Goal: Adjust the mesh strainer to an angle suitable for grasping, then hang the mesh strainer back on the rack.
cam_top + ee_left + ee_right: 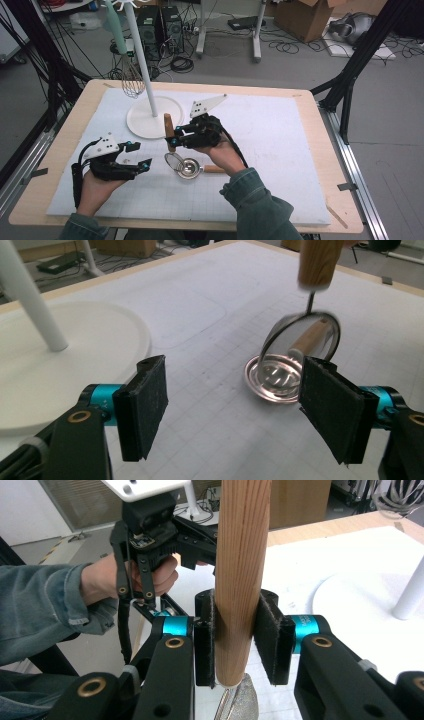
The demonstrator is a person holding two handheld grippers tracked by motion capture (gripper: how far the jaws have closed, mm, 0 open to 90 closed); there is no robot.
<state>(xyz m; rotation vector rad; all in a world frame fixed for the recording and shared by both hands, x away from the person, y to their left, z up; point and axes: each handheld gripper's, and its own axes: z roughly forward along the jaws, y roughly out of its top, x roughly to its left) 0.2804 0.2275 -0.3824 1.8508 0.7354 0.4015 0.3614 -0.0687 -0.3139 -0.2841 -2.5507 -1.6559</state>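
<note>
My right gripper [176,138] is shut on the wooden handle [240,575] of a small mesh strainer [173,161]. The handle stands upright, and the strainer's wire ring [300,332] hangs down to the mat. Under the ring, a metal ladle bowl [272,377] lies on the white mat, its own wooden handle [215,169] pointing right. My left gripper [141,154] is to the left of the ladle. Its jaws are open, with nothing between the pads [145,405]. They face the ladle and the strainer ring.
A white stand with a round base [142,125] and a tall pole [142,60] rises behind the strainer. A wire whisk [131,82] hangs from it. The white mat [280,150] covers most of the wooden table [330,165]. Cables and boxes lie on the floor beyond.
</note>
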